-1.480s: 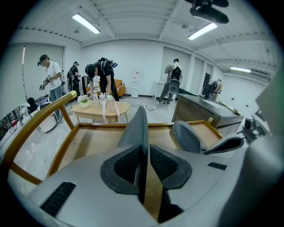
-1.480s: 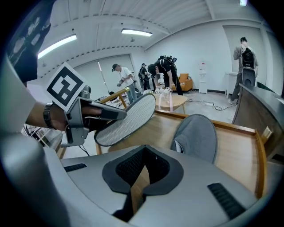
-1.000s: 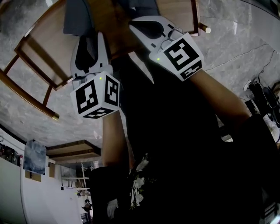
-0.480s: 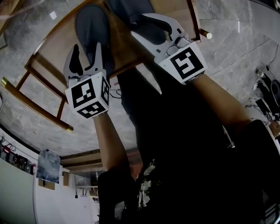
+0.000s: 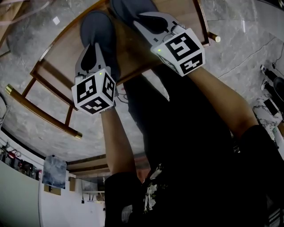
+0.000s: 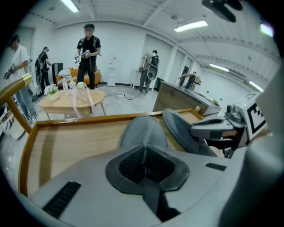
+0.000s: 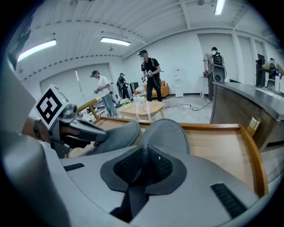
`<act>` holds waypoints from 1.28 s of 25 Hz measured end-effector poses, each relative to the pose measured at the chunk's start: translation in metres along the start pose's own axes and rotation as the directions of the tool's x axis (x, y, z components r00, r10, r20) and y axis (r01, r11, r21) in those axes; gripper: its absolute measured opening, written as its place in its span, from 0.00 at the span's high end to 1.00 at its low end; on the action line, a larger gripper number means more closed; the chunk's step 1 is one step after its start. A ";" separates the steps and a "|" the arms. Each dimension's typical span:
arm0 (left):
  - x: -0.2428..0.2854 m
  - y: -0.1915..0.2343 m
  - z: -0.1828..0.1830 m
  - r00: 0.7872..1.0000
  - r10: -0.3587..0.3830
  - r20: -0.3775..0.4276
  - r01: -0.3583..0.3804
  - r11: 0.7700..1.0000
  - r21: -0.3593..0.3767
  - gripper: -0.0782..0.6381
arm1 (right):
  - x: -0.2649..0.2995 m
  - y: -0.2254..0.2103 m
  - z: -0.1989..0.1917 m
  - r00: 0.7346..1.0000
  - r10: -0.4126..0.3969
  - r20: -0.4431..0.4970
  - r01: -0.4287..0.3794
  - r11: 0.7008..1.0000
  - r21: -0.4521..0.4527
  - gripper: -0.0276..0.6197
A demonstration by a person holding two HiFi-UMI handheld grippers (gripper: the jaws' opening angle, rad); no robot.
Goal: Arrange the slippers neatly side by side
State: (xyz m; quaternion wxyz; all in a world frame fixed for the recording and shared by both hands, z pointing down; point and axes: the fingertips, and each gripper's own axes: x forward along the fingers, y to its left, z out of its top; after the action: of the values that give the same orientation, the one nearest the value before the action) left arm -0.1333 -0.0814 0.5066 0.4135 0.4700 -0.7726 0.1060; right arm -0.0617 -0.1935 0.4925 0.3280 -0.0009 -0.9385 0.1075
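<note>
Two grey slippers lie side by side on a low wooden table, toes pointing away from me. My left gripper is at the heel of the left slipper; its jaws are closing and the pads pinch the heel edge. My right gripper is at the heel of the right slipper, jaws also closing, pads pressed on its thin rear edge. In the left gripper view the right slipper sits tilted next to the left slipper.
The table has a raised wooden rim and brass-tipped legs. Marble floor surrounds it, with cables at the right. Several people stand far off around a small round table; a dark counter runs along the right.
Both grippers have moved forward onto the slippers' heels. Their jaws stood wide half a second ago and have drawn together on the heels. The view has shifted so more of the table shows.
</note>
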 end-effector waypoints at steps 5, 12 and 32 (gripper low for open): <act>-0.020 0.012 0.014 0.993 0.028 0.116 -0.006 0.983 -0.185 0.87 | -0.006 0.002 0.008 0.999 -0.034 0.042 0.030 0.995 0.093 0.92; -0.039 0.024 0.028 0.981 0.050 0.188 -0.002 0.968 -0.250 0.87 | -0.017 0.003 0.033 0.976 -0.162 0.149 0.096 0.922 0.374 0.92; -0.031 0.024 0.005 0.983 -0.043 0.178 0.104 0.932 -0.347 0.87 | 0.012 0.030 0.007 0.951 -0.291 0.109 0.216 0.871 0.441 0.92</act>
State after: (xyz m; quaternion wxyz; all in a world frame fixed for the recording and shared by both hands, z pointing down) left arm -0.1490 -0.0517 0.4856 0.4289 0.4235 -0.7928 -0.0905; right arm -0.0779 -0.1642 0.4885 0.2493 0.2030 -0.9093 0.2641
